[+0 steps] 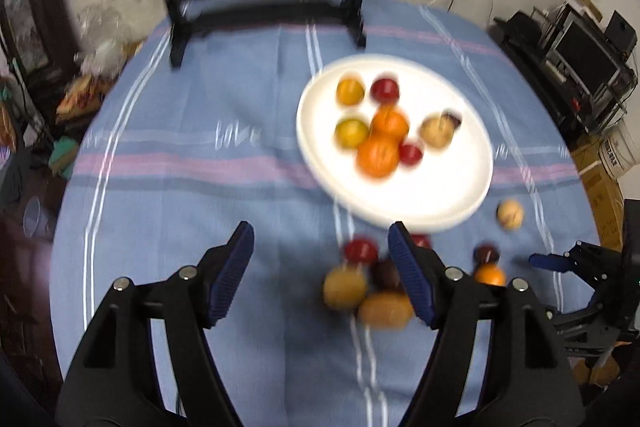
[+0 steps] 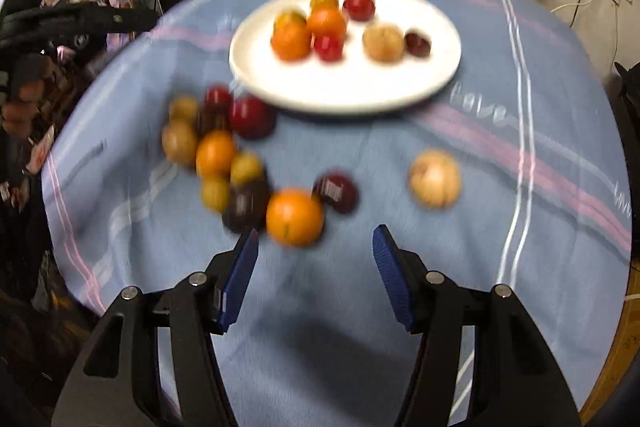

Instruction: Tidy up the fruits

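A white plate (image 1: pixel 440 203) (image 2: pixel 360 95) on the blue tablecloth holds several fruits: oranges (image 1: pixel 378 155), red ones (image 1: pixel 385 89) and a pale one (image 2: pixel 383 43). More fruit lies loose on the cloth in a cluster (image 2: pixel 216 153) in front of the plate. An orange (image 2: pixel 295 215) and a dark red fruit (image 2: pixel 336 191) lie just beyond my right gripper (image 2: pixel 316 239), which is open and empty. A pale fruit (image 2: pixel 435 178) lies apart to the right. My left gripper (image 1: pixel 322 237) is open and empty, with the loose cluster (image 1: pixel 346 285) beside its right finger.
A black stand (image 1: pixel 178 27) holding a round embroidered screen rises at the table's far edge. Shelves with electronics (image 1: pixel 580 59) stand off to the right in the left wrist view, clutter to the left. The right gripper (image 1: pixel 552 263) shows at the left wrist view's right edge.
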